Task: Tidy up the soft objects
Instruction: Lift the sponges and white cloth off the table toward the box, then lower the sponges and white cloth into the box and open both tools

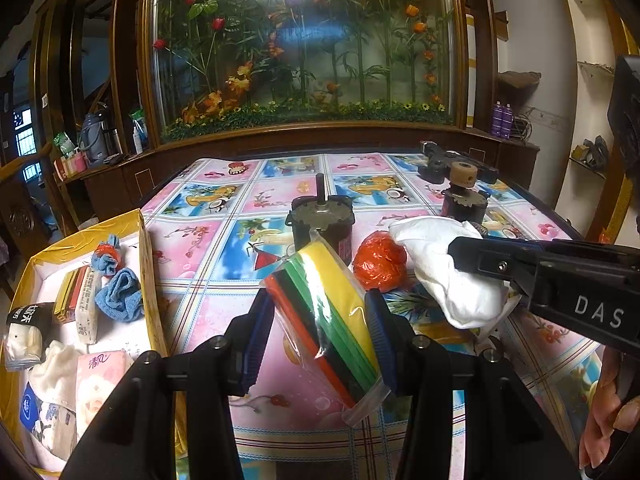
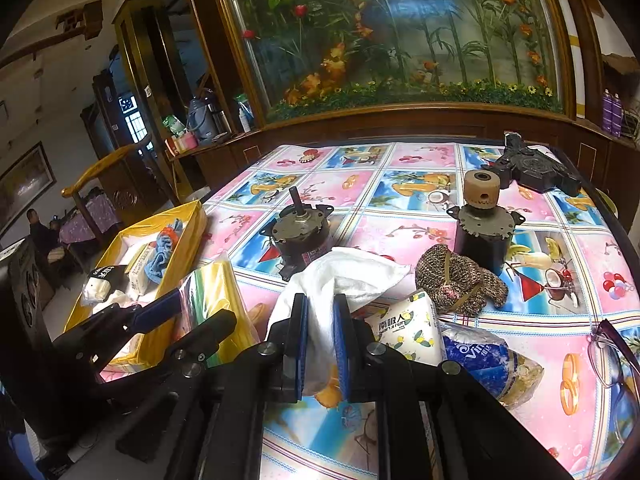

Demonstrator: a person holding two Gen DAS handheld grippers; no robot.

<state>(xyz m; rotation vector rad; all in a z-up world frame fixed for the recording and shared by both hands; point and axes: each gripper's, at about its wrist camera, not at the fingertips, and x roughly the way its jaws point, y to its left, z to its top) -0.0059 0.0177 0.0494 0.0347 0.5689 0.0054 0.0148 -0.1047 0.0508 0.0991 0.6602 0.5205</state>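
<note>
Grippers clamped: left (image 1: 320,320) on striped bag (image 1: 332,312), "DAS"-marked right (image 2: 322,336) on white cloth (image 2: 340,276)

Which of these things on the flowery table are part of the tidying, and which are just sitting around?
Part of the job:
- clear bag of coloured sheets, in the left gripper
- white cloth, in the right gripper
- yellow-lined box
- orange plastic bundle
- brown knitted hat
- tissue pack

Lying about:
- two dark motors
- glasses
</note>
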